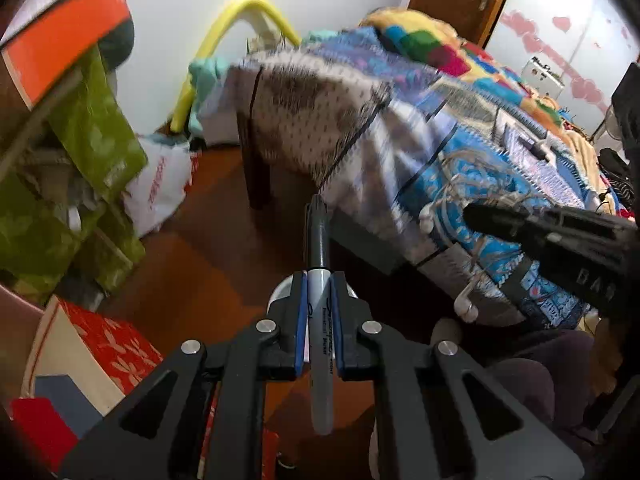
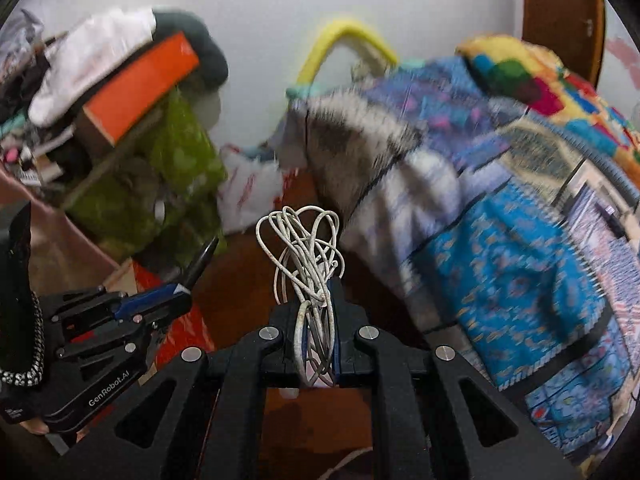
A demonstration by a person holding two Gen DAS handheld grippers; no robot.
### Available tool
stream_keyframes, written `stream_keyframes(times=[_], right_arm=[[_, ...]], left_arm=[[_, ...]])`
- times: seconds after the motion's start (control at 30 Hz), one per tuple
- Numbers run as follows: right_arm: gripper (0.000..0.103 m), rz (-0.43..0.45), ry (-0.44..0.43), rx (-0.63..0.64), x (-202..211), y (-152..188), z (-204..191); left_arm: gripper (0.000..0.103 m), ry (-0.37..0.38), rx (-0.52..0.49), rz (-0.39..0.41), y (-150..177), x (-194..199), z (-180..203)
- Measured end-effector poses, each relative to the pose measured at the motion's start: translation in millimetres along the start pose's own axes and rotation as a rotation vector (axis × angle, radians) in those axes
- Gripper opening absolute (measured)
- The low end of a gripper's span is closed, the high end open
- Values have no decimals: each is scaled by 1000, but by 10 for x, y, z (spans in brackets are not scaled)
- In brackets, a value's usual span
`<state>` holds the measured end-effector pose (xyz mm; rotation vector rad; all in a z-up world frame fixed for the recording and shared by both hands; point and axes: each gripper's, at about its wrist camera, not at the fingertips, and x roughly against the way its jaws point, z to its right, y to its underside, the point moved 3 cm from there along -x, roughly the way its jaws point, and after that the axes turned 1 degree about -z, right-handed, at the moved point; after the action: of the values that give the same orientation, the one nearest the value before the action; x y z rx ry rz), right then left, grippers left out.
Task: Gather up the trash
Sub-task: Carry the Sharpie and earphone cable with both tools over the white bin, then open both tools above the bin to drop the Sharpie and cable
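Observation:
My left gripper (image 1: 319,280) is shut on a grey marker pen (image 1: 320,320) with a black cap; the pen sticks out forward over the brown floor. My right gripper (image 2: 318,286) is shut on a tangle of white earphone cable (image 2: 304,256), whose loops rise above the fingertips. In the left wrist view the right gripper (image 1: 476,216) comes in from the right beside the bed, with the white earphones (image 1: 466,304) dangling under it. The right wrist view shows the left gripper (image 2: 182,292) at the lower left, the marker's black tip (image 2: 202,258) pointing up from it.
A bed with a blue patterned blanket (image 1: 460,152) fills the right side. Green fabric (image 1: 100,136) and an orange box (image 1: 64,40) pile up at the left. A red patterned paper bag (image 1: 108,344) stands low at the left, and a white plastic bag (image 1: 160,188) lies on the wooden floor (image 1: 224,248).

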<state>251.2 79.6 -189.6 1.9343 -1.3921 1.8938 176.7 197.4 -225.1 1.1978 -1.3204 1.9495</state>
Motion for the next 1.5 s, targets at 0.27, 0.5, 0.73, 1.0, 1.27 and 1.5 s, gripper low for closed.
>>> stream_keyframes(times=[0.27,0.5,0.73,1.0,1.27,1.5], right_arm=[[8,-187,-11,-13,-746,189,118],[9,-323,-57,-91,-1289,223,261],[16,-465,-71,-154,-1627,247,368],[23,-430,-35,-130,-1500,186,489],[24,-369,-7,-100,-1223,156,551],[24,-319,5,-75,-951,179,530]], left_arm=[[10,17,40,-130,155,-597,-77],[10,32,80,-240,309,-1006,-161],[10,20,76,-289,265,-1257,-158],[10,27,72,-315,138,-1444,-104],[24,-26,116,-331,46,-1542,-135],[24,-38,89,-271,12,-1216,-29]])
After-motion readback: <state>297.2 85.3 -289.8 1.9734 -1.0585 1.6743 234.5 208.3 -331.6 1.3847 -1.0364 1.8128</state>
